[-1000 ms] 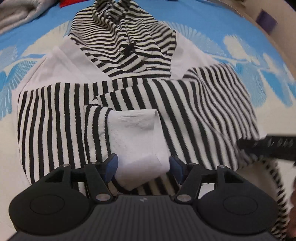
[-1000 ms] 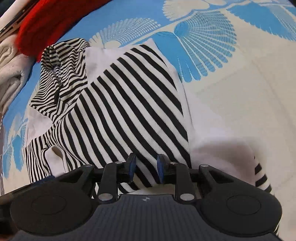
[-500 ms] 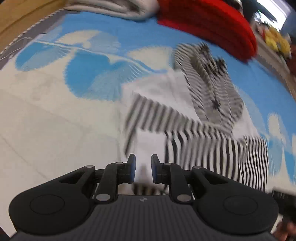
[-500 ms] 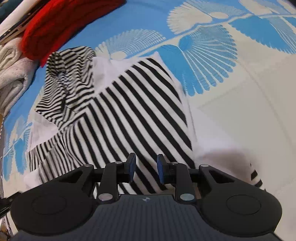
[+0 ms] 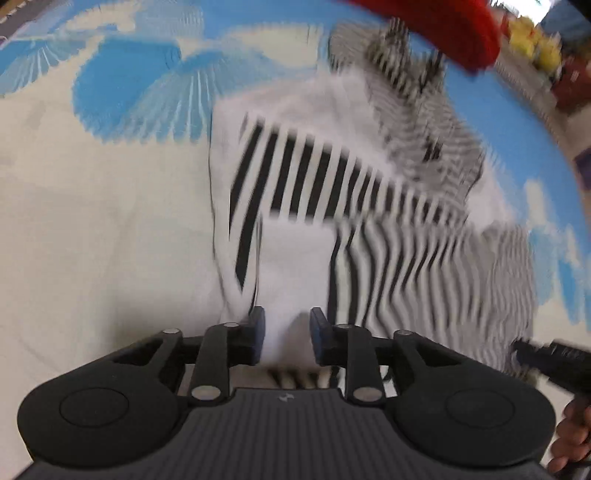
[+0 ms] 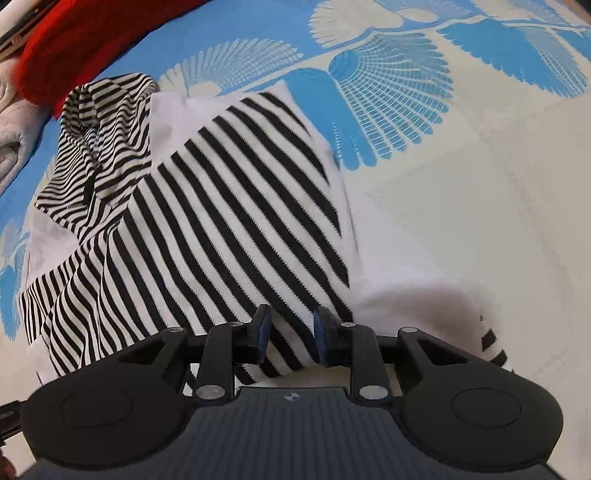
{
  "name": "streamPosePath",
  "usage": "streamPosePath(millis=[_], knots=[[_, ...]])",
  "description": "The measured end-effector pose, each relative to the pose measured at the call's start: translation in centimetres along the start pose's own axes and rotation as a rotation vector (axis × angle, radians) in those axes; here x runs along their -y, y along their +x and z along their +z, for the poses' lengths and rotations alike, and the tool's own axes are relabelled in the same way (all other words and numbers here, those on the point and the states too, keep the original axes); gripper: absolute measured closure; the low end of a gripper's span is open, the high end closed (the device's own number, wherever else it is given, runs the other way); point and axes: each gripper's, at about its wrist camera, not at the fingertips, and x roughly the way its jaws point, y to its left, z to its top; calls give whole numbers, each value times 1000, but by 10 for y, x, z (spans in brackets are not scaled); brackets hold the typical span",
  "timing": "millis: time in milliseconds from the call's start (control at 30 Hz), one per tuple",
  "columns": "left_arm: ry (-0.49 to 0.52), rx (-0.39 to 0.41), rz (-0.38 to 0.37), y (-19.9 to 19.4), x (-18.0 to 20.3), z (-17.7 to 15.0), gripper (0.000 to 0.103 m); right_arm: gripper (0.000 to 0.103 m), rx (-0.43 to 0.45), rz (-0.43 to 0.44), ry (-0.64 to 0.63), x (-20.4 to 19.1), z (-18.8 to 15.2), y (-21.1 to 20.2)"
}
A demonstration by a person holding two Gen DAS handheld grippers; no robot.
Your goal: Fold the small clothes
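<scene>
A small black-and-white striped hooded top (image 6: 229, 206) lies on the blue-and-cream bedspread (image 6: 461, 192), its sleeves folded across the body and its hood (image 6: 103, 122) at the far end. It also shows, blurred, in the left wrist view (image 5: 369, 206). My right gripper (image 6: 290, 334) is shut on the top's near hem, with striped cloth between its pads. My left gripper (image 5: 283, 334) is at the near left hem, its pads closed on white cloth (image 5: 286, 295). The right gripper's tip (image 5: 546, 356) shows at the right edge of the left view.
A red garment (image 6: 74, 48) and a pale grey one (image 6: 14, 122) lie beyond the hood. The red garment also shows in the left wrist view (image 5: 443, 26). Bare bedspread (image 5: 92, 229) spreads to the left and right of the top.
My left gripper left the folded white cuff, swung to the top's left hem and closed on it. My right gripper stayed shut on the hem; the cloth there has risen slightly.
</scene>
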Motion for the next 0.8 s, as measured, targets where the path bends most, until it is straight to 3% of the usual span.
streamPosePath(millis=[67,167,333,400,433,700,733,800], knots=[[-21,27,-7,-4,-5,5,59,76,32,10,-14,-3,1,-9],[-30,-6,21,6,-10,9,58,73,76,25,-49,-10,1,-20],[36,-40,58,16,-6,4,60,73,64,55,-90,-17,1,-21],[59,-23,71,13,-3,3,74,73,58,63,-102,-20,1,-21],[67,-11,80,10,-2,2,93,73,58,62,-105,-22,1,-20],[63,67,65,-32,8,4,95,73,54,62,-111,-26,-1,-20],[57,84,68,-40,10,3,103,73,52,61,-108,-25,-2,-19],[67,127,123,-54,15,0,103,73,47,62,-99,-24,-2,-17]])
